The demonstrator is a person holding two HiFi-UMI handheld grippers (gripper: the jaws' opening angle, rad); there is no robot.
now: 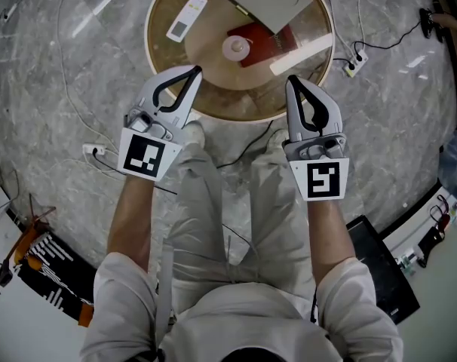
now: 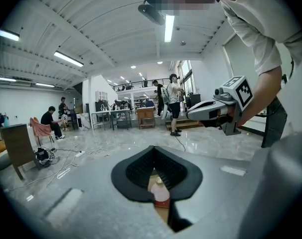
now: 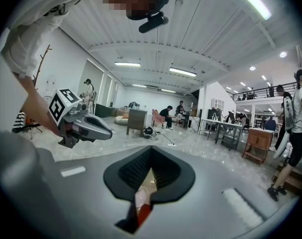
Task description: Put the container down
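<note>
The left gripper [image 1: 196, 71] and the right gripper [image 1: 290, 80] are held side by side over the near rim of a round glass-topped table [image 1: 164, 66]. On each, the jaws are seen pressed together with nothing between them. The small white round container [image 1: 237, 47] is seen set on the table, at the left edge of a red book [image 1: 272, 42] and well apart from both grippers. A white remote control [image 1: 187, 17] lies to the left of the container.
</note>
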